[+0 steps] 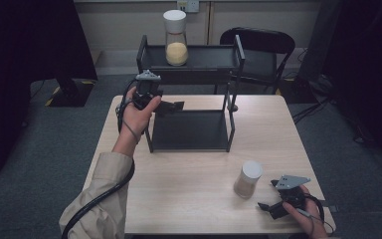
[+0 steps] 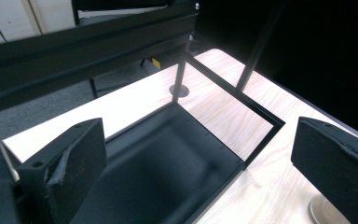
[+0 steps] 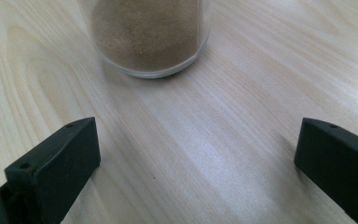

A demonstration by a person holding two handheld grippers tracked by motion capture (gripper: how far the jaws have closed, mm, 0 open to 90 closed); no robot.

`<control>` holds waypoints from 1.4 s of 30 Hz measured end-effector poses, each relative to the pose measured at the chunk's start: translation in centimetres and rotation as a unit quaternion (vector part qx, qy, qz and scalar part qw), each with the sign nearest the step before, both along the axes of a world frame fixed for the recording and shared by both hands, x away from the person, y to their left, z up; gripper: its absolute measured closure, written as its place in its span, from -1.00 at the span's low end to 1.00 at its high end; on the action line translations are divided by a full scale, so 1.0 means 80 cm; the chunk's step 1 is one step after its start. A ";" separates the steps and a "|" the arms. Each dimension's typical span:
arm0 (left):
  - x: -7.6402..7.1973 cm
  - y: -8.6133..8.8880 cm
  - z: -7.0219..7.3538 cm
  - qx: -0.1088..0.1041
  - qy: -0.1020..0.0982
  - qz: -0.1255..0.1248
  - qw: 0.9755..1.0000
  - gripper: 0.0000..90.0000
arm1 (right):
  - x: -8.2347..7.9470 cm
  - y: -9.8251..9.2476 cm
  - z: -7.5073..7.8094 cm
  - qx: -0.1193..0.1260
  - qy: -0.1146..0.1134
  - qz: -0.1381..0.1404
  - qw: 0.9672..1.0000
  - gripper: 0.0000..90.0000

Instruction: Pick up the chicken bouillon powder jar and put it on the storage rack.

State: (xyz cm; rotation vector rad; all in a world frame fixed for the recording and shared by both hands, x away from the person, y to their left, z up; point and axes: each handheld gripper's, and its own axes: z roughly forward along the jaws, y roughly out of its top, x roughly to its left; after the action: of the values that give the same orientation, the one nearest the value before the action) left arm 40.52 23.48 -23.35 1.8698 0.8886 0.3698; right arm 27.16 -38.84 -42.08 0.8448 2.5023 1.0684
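Right gripper (image 3: 196,172): jaws wide apart, holding nothing; jar (image 3: 147,35) of brown powder stands on the table (image 3: 242,121) just ahead of the jaws, clear of both. Left gripper (image 2: 200,168): jaws wide apart, empty, with the rack's (image 2: 168,154) lower tray beneath and ahead of them.

Black rack (image 1: 189,130), white-capped brown jar (image 1: 247,179)

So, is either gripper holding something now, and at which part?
Nothing is held. The right gripper is open, short of the jar of brown powder; the left gripper is open over the rack's lower tray.
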 end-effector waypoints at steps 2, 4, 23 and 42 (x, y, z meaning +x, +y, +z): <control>-0.001 0.001 -0.007 0.000 0.000 0.000 1.000 -0.94 | 0.000 0.000 0.000 0.000 0.000 0.000 1.000 -1.00; -0.002 0.002 -0.014 -0.002 0.003 0.000 1.000 -0.94 | 0.000 0.000 0.000 0.000 0.000 0.000 1.000 -1.00; -0.015 0.006 -0.071 0.001 0.009 -0.005 1.000 -0.94 | 0.000 0.000 0.000 -0.001 0.000 0.000 1.000 -1.00; -0.029 0.011 -0.120 0.004 0.016 -0.008 1.000 -0.94 | 0.000 0.000 0.000 -0.001 0.000 0.000 1.000 -1.00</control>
State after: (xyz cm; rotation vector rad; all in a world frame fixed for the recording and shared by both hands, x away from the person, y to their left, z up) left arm 38.16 24.34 -32.96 1.8932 0.8947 0.3339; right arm 27.17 -38.84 -42.06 0.8442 2.5041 1.0663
